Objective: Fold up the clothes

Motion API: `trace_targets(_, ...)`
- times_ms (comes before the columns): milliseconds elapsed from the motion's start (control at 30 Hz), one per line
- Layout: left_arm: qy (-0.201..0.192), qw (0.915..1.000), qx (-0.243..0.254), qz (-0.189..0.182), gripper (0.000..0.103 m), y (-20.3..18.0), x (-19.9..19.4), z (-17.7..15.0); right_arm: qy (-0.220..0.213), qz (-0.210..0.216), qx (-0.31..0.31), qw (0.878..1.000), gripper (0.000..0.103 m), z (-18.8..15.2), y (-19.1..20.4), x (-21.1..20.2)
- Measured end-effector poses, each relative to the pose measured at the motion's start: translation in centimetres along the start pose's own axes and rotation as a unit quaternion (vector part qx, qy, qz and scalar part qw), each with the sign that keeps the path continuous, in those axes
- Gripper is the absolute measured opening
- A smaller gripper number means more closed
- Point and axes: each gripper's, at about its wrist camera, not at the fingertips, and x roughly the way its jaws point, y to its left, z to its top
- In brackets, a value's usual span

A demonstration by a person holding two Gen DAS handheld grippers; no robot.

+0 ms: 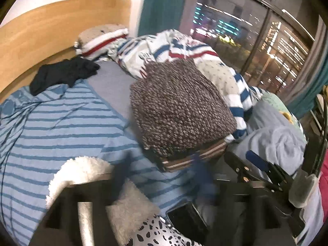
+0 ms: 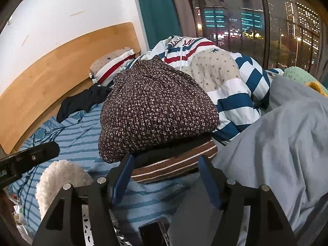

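Folded brown knit sweater [image 2: 157, 110] sat on top of a small stack on the bed, directly over a brown striped garment [image 2: 176, 164] whose banded edge stuck out at the near side. Sweater's long axis ran from near edge away toward the patterned duvet [image 2: 231, 86]; in the left wrist view it leaned slightly left-to-right going away. Stack rested on the blue striped sheet [image 1: 61, 119], duvet heaped just behind it.

Right gripper [image 2: 167, 181] was wide open, blue-padded fingers [image 2: 123, 178] straddling the near edge of the striped garment, one each side, holding nothing. Contact with the fabric unclear.

Left gripper [image 1: 162, 180]: own view was motion-blurred, fingers only a dark smear over the sheet, so I couldn't tell the jaw state. Nothing visibly gripped.

Right view only: grey-blue cloth [image 2: 287, 143] bulking large on the right, and a black tip of the left gripper entering from the left edge. Left view only: the right gripper from the side at lower right, beside the stack, plus a red item [image 1: 324, 176] at the far right edge.

Both views: dark garment [image 1: 63, 74] crumpled by the wooden headboard [image 1: 51, 30], white fleecy cuff [image 1: 82, 172] near the cameras, night window [image 2: 256, 20] behind.
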Motion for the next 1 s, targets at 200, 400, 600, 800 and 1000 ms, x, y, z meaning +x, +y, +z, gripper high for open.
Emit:
trace_targets(200,-0.005,0.9999,-0.015,-0.004,0.082,0.8,-0.2,0.0,-0.004,0.000,-0.009,1.000,0.088,-0.3,0.6,0.1)
trace_targets(400,-0.004,0.9994,-0.031,-0.016,0.082,1.1,0.0,-0.4,-0.018,-0.015,-0.038,0.999,0.103,-0.4,1.6,-0.5)
trace_targets(600,-0.003,0.9981,-0.053,-0.033,0.082,1.6,0.3,-0.8,-0.025,-0.021,-0.055,0.998,0.103,-0.3,2.2,-1.0)
trace_targets(800,-0.010,0.9891,-0.115,-0.091,0.081,3.8,1.1,-0.6,-0.019,-0.022,-0.052,0.998,0.103,0.2,1.8,-0.6)
trace_targets(1000,-0.009,0.9834,-0.166,-0.074,0.080,4.9,3.6,1.4,-0.075,-0.050,-0.047,0.995,0.103,5.7,0.8,-1.3)
